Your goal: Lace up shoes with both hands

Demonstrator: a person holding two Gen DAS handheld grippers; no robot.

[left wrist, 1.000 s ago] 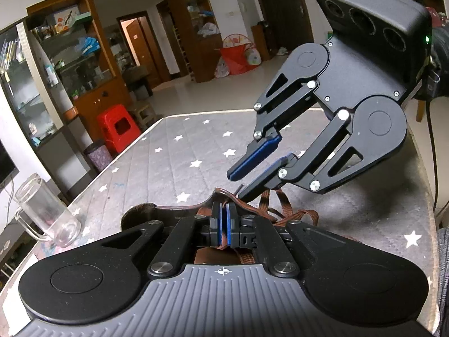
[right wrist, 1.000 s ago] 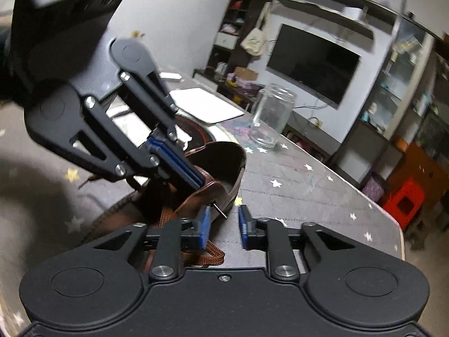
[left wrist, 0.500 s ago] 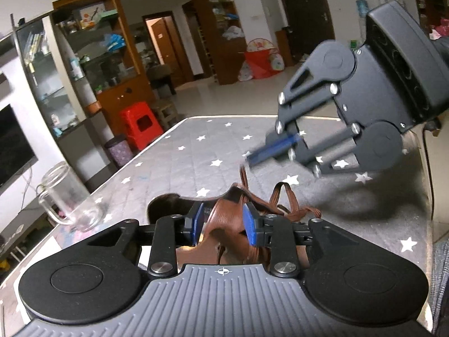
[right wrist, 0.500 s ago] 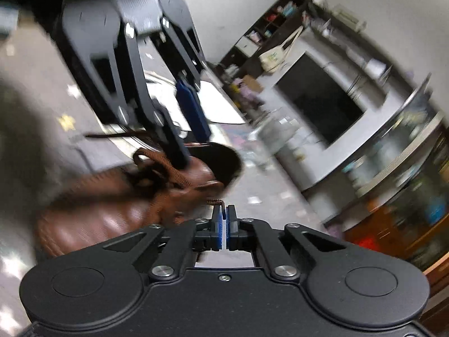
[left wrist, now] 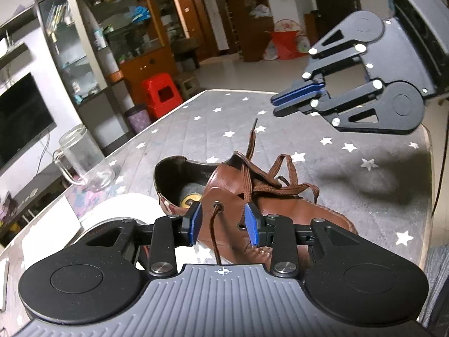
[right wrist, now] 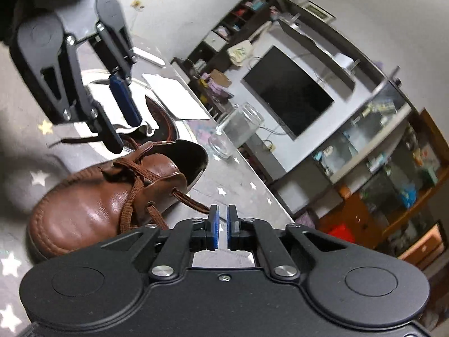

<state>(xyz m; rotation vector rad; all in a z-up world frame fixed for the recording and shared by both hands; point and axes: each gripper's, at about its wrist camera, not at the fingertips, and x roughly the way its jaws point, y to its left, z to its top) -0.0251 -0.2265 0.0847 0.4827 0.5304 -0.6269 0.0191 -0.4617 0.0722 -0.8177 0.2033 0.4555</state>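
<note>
Brown shoe (left wrist: pixel 252 205) is seen lying on the star-print table (left wrist: pixel 378 196), just fwd of the L gripper (left wrist: pixel 223 223), heel opening toward 10 o'clock in L wrist view. Lace (left wrist: pixel 248 157) is threaded through the lower eyelets; one end sticks up loose toward 12 o'clock, another hangs out of the top eyelet toward 6.

Changes vs 1 s ago: L pads, then clamped together on the lace, are now spread wide either side of the eyelet flap, nothing held. R gripper (right wrist: pixel 221 226), closed tight 0.5 s ago, now shows a narrow slit between pads; a lace strand (right wrist: pixel 190 200) runs from the side eyelet to the L pad edge, but whether it's still pinched can't be told. Seen from L view, R gripper (left wrist: pixel 297 98) has been lifted to 1–2 o'clock, clear of the shoe.

Judged: one pull-through done, regrasp of a free end is next. Risk: loose end slipping back out.

Glass jar (left wrist: pixel 81 160) at 9 o'clock, well apart.
</note>
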